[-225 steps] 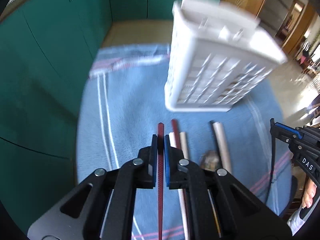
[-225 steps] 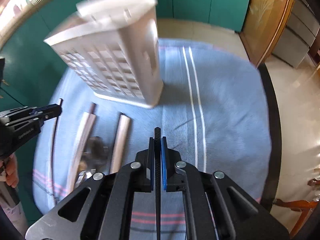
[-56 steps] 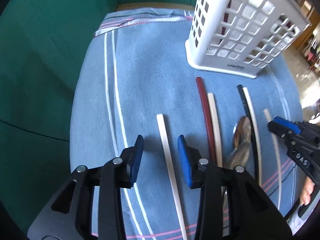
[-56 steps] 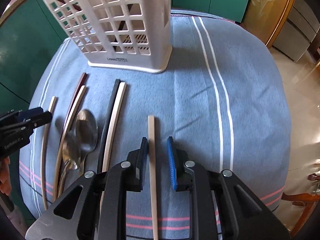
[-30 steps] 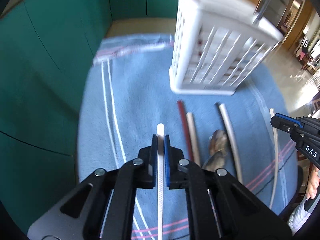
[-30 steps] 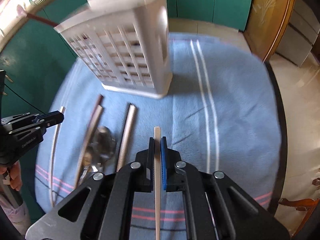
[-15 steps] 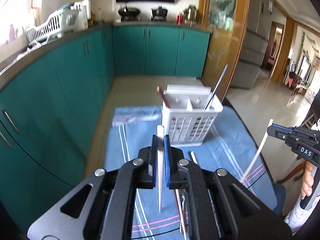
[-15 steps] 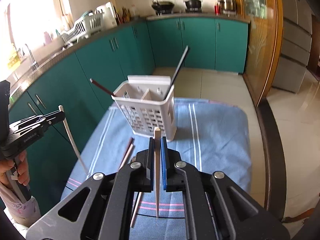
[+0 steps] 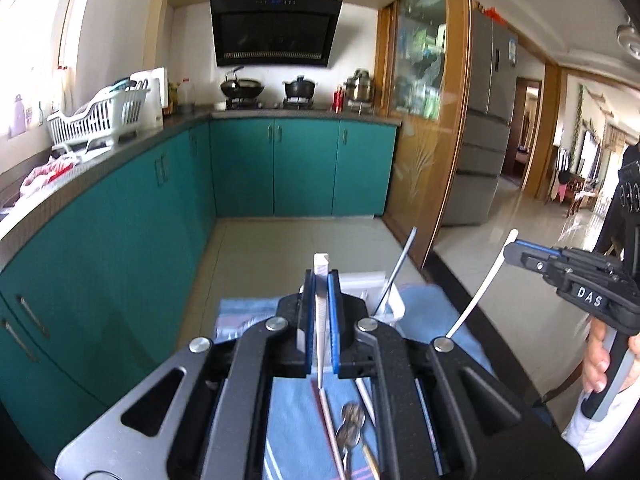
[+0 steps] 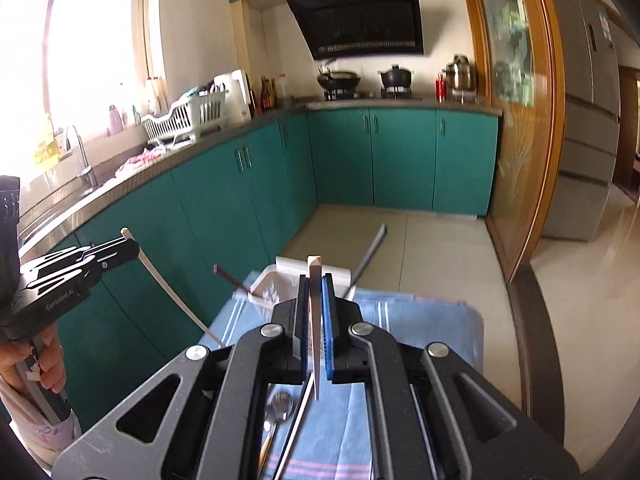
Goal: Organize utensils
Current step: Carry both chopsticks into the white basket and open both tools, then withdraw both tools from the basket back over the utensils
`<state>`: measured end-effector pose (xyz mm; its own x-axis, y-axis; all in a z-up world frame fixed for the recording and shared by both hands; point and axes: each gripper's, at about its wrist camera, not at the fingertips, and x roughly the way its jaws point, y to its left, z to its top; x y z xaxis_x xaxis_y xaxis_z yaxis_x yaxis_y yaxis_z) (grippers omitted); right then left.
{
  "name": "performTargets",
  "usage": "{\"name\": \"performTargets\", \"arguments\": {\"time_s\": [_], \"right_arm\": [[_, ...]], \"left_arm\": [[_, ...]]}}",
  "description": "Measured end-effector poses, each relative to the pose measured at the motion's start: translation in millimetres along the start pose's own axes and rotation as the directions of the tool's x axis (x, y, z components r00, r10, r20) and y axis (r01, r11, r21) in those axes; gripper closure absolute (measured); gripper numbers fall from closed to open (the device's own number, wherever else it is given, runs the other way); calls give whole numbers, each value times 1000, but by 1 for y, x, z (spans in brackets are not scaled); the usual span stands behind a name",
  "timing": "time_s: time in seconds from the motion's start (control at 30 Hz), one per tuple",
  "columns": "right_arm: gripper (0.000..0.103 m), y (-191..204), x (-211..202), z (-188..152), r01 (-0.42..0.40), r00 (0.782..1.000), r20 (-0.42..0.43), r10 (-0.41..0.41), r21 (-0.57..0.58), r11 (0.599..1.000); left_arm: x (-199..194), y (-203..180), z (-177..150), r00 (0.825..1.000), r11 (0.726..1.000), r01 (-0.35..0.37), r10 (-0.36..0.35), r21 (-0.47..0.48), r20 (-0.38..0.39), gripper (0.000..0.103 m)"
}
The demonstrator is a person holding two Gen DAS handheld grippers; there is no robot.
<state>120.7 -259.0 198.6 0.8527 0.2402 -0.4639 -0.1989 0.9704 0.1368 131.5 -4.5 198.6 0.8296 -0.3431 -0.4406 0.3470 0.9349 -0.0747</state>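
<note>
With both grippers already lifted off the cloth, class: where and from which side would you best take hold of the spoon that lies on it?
Probably the spoon by its thin handle, coming straight down from above with the jaws across it. It lies flat on the blue cloth, bowl toward the white basket, and a chopstick lies close beside it, so keep clear of that.

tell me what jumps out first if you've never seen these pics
Each tool clamps a pale chopstick: the left tool holds a white chopstick, the right tool a beige chopstick, both raised above the blue towel. Beyond them, the white utensil basket already has a dark chopstick leaning out.
</note>
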Motion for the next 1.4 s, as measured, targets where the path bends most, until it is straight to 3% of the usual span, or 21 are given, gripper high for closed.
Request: {"name": "performTargets", "arguments": {"time_s": [0.2,0.33,0.6,0.77,1.07,1.1,1.13,1.17,1.2,1.33,1.4], "right_arm": [[96,4,-17,35,22,983,185,-24,14,1000],[96,3,-7,43,85,966,242,-91,33,996],[96,-6,57,33,121,971,203,-125,31,992],[96,-14,95,15,131,981,140,-134,29,991],[96,-37,122,-18,127,990,46,-132,85,988],[88,-39,120,-19,127,990,45,-131,90,988],[82,-42,115,-22,134,989,49,-139,101,986],[68,-43,110,-24,134,989,55,-140,106,985],[59,-45,100,-27,125,989,71,-133,116,985],[59,-51,56,-49,93,990,89,-106,134,987],[58,-57,34,-76,66,994,74,-78,158,985]], "left_arm": [[7,2,40,995,999,-6,9,-33,100,97],[30,6,49,992,998,-18,26,-67,124,97],[92,12,43,993,993,-80,88,-90,84,97],[126,18,18,994,990,-107,108,-96,2,97],[134,28,-11,992,987,-120,115,-106,-50,96],[130,28,-13,992,987,-125,121,-104,-42,96],[124,27,-14,992,987,-128,126,-100,-29,94],[117,27,-15,992,987,-126,125,-97,-16,88],[110,26,-17,992,987,-125,125,-96,-5,81],[54,34,-36,986,980,-151,159,-127,58,64],[30,44,-56,982,974,-167,178,-154,62,50]]}}
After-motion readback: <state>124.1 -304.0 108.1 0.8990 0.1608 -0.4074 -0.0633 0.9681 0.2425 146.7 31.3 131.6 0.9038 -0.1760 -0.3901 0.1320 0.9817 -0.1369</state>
